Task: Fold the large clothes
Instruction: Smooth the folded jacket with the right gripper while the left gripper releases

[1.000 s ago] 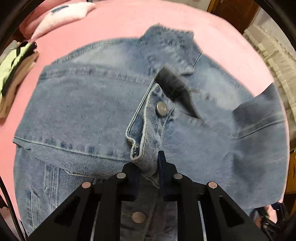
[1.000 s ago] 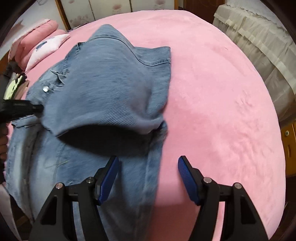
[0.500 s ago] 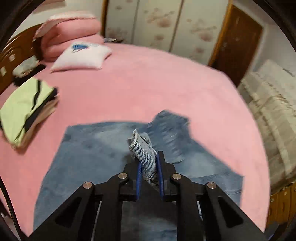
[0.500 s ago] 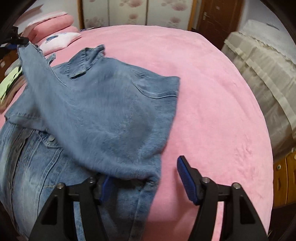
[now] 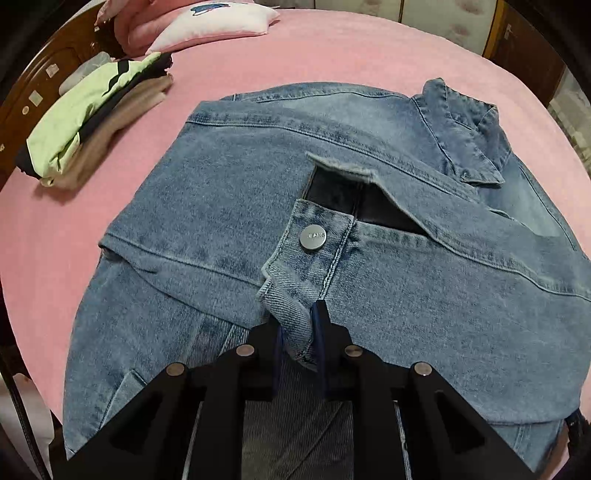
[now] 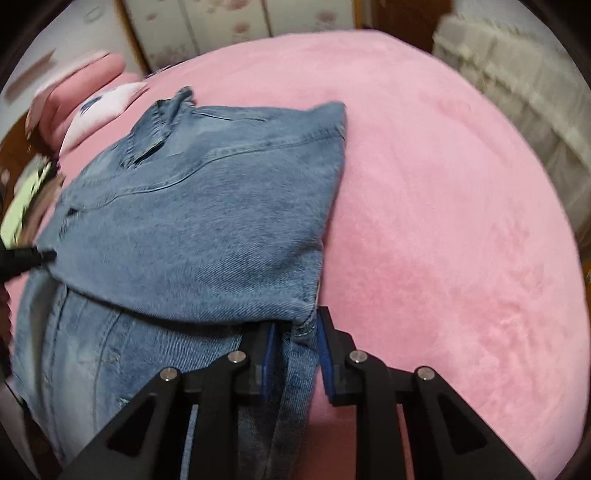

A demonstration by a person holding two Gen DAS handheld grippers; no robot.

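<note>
A blue denim jacket [image 5: 229,192] lies on the pink bed [image 5: 332,48], its sleeves folded across the body and the collar [image 5: 465,136] at the far right. My left gripper [image 5: 299,332] is shut on the buttoned sleeve cuff [image 5: 314,243] and holds it over the middle of the jacket. In the right wrist view the jacket [image 6: 207,221] fills the left half. My right gripper [image 6: 295,339] is shut on the jacket's right side edge, where the folded sleeve meets the body. The left gripper's tip [image 6: 33,254] shows at the left edge.
A stack of folded clothes [image 5: 92,110], light green on top, lies at the bed's left side by the wooden headboard [image 5: 40,85]. White and pink pillows [image 5: 207,18] lie at the head. Bare pink blanket [image 6: 443,221] lies to the right of the jacket. A cream ruffled cover [image 6: 517,92] is beyond.
My left gripper lifted the cuff high and has brought it back down onto the jacket. My right gripper, open before, has closed on the jacket's right edge.
</note>
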